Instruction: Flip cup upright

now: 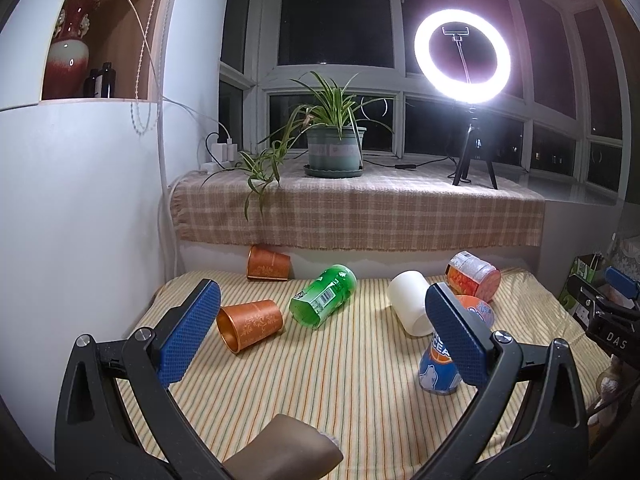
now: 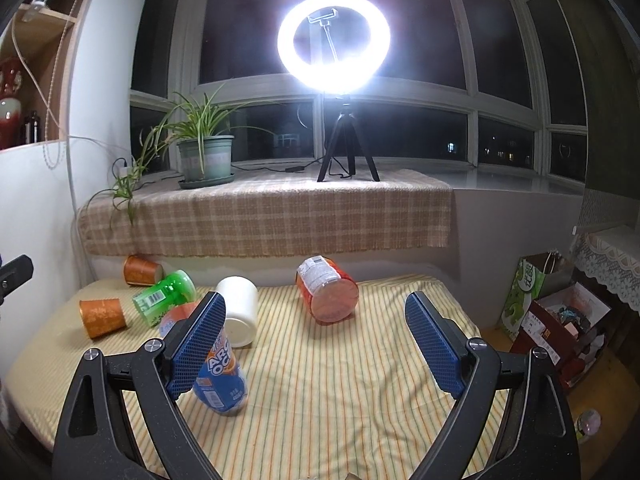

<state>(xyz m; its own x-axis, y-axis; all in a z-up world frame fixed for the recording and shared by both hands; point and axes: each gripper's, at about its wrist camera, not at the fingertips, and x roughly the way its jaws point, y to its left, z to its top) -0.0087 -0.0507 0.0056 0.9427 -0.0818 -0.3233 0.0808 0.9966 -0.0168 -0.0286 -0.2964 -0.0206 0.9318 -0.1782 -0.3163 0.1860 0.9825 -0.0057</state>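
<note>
Several cups lie on a striped cloth (image 1: 340, 360). In the left wrist view a copper cup (image 1: 250, 323) lies on its side just beyond my left finger, a second copper cup (image 1: 267, 263) lies at the back, a green cup (image 1: 323, 296), a white cup (image 1: 412, 302) and an orange-red cup (image 1: 473, 273) lie on their sides. A blue cup (image 1: 440, 364) stands mouth down, partly behind my right finger. My left gripper (image 1: 322, 328) is open and empty. My right gripper (image 2: 316, 340) is open and empty, with the blue cup (image 2: 222, 380) beside its left finger and the orange-red cup (image 2: 328, 290) ahead.
A checked cloth covers the window ledge (image 1: 360, 212) behind the table, holding a potted plant (image 1: 336, 148) and a ring light on a tripod (image 1: 464, 56). A white wall (image 1: 80, 220) bounds the left. Bags and boxes (image 2: 552, 308) stand on the floor at right. A brown object (image 1: 288, 448) lies at the near edge.
</note>
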